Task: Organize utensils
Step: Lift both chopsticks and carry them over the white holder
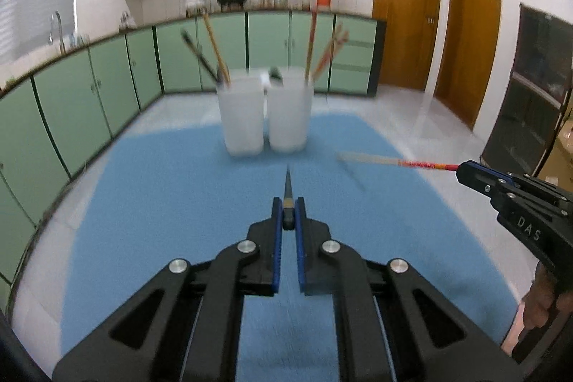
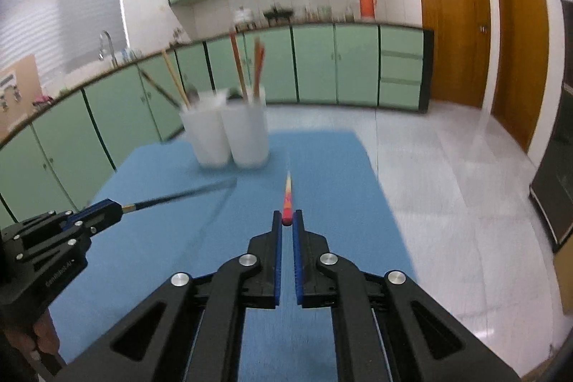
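Note:
Two frosted white cups, the left cup [image 1: 240, 117] and the right cup [image 1: 289, 111], stand side by side at the far end of a blue mat [image 1: 172, 203]. Both hold several chopsticks. My left gripper [image 1: 288, 203] is shut on a dark chopstick [image 1: 288, 187] that points at the cups. My right gripper [image 2: 287, 216] is shut on a red-and-yellow chopstick [image 2: 287, 196], held above the mat right of the cups [image 2: 232, 138]. Each gripper shows in the other's view: the right one [image 1: 462, 170], the left one [image 2: 114, 207].
The mat lies on a glass table above a pale tiled floor [image 2: 447, 167]. Green cabinets [image 1: 89, 102] line the left and back walls. Wooden doors [image 1: 404, 9] stand at the back right. A dark cabinet [image 1: 530, 102] is at the far right.

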`<state>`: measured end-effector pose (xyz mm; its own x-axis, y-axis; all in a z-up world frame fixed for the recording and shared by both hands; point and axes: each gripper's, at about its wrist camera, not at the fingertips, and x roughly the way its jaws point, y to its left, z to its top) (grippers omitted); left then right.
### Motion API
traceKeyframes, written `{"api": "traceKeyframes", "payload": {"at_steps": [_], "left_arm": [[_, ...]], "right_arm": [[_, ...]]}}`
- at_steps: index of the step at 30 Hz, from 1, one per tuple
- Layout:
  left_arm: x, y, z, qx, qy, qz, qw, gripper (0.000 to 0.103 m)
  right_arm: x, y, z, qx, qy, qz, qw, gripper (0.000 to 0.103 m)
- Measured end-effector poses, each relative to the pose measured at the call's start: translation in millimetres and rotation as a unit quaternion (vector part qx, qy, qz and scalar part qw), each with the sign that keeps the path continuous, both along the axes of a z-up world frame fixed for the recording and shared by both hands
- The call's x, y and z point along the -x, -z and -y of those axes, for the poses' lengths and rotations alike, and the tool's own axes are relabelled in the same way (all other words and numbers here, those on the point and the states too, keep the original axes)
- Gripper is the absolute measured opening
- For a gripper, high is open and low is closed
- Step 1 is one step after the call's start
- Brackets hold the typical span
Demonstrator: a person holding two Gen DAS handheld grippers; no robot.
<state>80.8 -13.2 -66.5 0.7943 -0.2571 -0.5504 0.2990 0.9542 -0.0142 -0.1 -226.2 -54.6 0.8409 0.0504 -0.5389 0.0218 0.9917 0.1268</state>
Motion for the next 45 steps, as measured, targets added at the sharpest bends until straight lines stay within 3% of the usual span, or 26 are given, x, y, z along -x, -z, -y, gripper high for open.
{"api": "traceKeyframes", "payload": {"at_steps": [10,25,39,45], "left_arm": [[-7,-66,-7,0.042,0.013,0.048,0.9979,0.006],[-28,-109,-8,0.051,0.021,0.09,0.9944,0.006],[-78,-180,-3,0.067,0.001,0.176,0.9821,0.006],[-103,-200,3,0.07,-0.011,0.207,0.9758,0.006]], "right_arm": [[-11,-71,16,-0.017,-0.034,0.054,0.998,0.006],[-34,-124,13,-0.008,-0.073,0.093,0.993,0.005],[-69,-215,25,-0.02,-0.069,0.187,0.98,0.005],[-101,-237,20,-0.008,-0.06,0.208,0.976,0.005]]}}
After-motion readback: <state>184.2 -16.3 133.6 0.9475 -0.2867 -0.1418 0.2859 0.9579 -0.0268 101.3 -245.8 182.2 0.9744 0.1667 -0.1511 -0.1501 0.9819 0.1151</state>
